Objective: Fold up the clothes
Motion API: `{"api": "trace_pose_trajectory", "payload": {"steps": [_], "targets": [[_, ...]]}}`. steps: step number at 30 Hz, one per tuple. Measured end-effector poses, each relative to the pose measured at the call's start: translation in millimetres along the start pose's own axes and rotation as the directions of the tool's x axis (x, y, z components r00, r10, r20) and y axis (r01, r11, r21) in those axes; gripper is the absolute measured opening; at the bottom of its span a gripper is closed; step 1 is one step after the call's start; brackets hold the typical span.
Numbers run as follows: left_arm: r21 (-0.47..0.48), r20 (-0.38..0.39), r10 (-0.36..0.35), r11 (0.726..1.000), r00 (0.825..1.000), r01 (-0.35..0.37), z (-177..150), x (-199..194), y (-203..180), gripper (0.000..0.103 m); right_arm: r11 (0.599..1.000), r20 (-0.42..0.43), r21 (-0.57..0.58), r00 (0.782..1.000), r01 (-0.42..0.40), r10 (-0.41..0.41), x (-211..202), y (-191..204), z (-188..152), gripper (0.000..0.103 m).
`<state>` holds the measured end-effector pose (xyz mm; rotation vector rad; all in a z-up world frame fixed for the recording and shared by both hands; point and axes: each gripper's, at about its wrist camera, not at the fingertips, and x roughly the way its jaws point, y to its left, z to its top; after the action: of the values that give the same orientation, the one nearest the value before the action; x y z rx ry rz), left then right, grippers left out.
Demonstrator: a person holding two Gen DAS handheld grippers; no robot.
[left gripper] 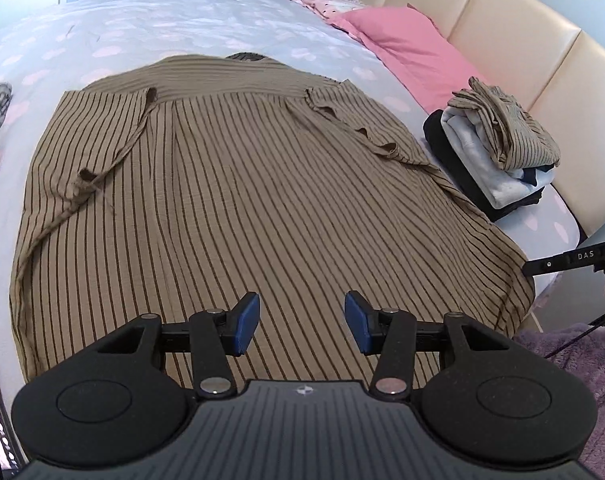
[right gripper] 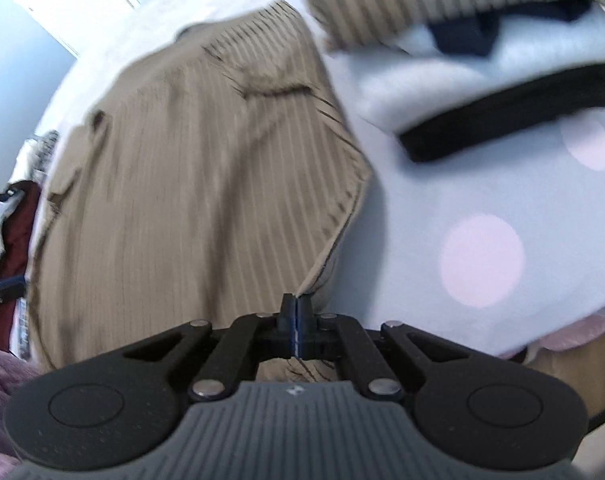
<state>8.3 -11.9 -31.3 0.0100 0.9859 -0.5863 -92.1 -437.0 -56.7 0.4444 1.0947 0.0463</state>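
Now | left claw (left gripper: 300, 322) released above striped shirt (left gripper: 230, 184) | right claw (right gripper: 296, 312) clenched on hem corner

Shirt (left gripper: 242, 184) spread on the bed (left gripper: 150, 24) — folded pile (left gripper: 498, 148) to its right.

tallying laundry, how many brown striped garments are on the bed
2: one striped shirt spread flat mid-bed, one folded striped piece atop the stack by the headboard. Others may be hidden.
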Motion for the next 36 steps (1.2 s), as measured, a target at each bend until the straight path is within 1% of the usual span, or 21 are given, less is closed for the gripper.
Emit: {"api": "trace_pose_trajectory", "payload": {"steps": [2, 7, 11, 14, 16, 19, 22, 24, 27, 29, 32, 35, 36], "targets": [[0.010, 0.007, 0.001, 1.000, 1.000, -0.001, 7.0, -1.3, -1.1, 0.045, 0.999, 0.009, -0.028, 0.999, -0.030, 0.030, -1.1, 17.5, 0.8, 0.001], [0.029, 0.013, 0.002, 1.000, 1.000, -0.002, 25.8, -1.3, -2.2, 0.045, 0.983, 0.002, -0.167, 0.997, -0.071, 0.072, 6.4, 69.3, -1.6, 0.001], [0.072, 0.011, -0.013, 0.997, 1.000, 0.012, 51.2, 5.1, -6.8, 0.045, 0.960, -0.054, -0.262, 0.995, -0.098, 0.087, 26.7, 96.6, -9.7, 0.001], [0.104, 0.011, -0.035, 0.994, 0.999, 0.033, 75.7, 18.1, -12.9, 0.045, 0.938, -0.123, -0.322, 0.988, -0.132, 0.097, 41.4, 109.2, -21.7, 0.001], [0.114, 0.014, -0.060, 0.992, 0.998, 0.058, 94.3, 31.6, -16.5, 0.045, 0.920, -0.173, -0.362, 0.981, -0.149, 0.091, 51.8, 117.8, -28.4, 0.001], [0.109, 0.007, -0.101, 0.989, 0.995, 0.100, 124.3, 58.1, -21.6, 0.049, 0.904, -0.238, -0.395, 0.969, -0.166, 0.074, 67.5, 123.6, -36.4, 0.001], [0.086, 0.020, -0.132, 0.988, 0.991, 0.130, 153.6, 92.2, -24.7, 0.049, 0.902, -0.272, -0.394, 0.960, -0.175, 0.068, 74.2, 118.3, -40.6, 0.001], [0.087, 0.041, -0.145, 0.986, 0.989, 0.141, 172.5, 117.7, -25.6, 0.049, 0.906, -0.288, -0.380, 0.955, -0.186, 0.075, 76.8, 112.9, -41.2, 0.001], [0.054, 0.054, -0.117, 0.992, 0.992, 0.114, 198.0, 160.3, -19.9, 0.049, 0.908, -0.308, -0.371, 0.948, -0.196, 0.079, 82.3, 107.4, -40.6, 0.002], [-0.010, 0.069, -0.084, 0.996, 0.994, 0.085, 214.7, 188.0, -8.5, 0.049, 0.908, -0.319, -0.365, 0.944, -0.206, 0.086, 85.0, 104.1, -40.3, 0.002], [-0.136, 0.101, -0.104, 0.984, 0.989, 0.117, 238.3, 224.7, 12.3, 0.049, 0.912, -0.343, -0.343, 0.934, -0.227, 0.103, 89.2, 99.8, -39.6, 0.002], [-0.189, 0.120, -0.121, 0.972, 0.985, 0.143, 259.9, 257.5, 23.6, 0.049, 0.912, -0.362, -0.333, 0.926, -0.239, 0.110, 91.6, 98.4, -38.1, 0.002], [-0.197, 0.118, -0.116, 0.971, 0.986, 0.138, 266.2, 267.8, 25.9, 0.049, 0.913, -0.366, -0.329, 0.924, -0.241, 0.112, 92.0, 97.8, -36.9, 0.002]]}}
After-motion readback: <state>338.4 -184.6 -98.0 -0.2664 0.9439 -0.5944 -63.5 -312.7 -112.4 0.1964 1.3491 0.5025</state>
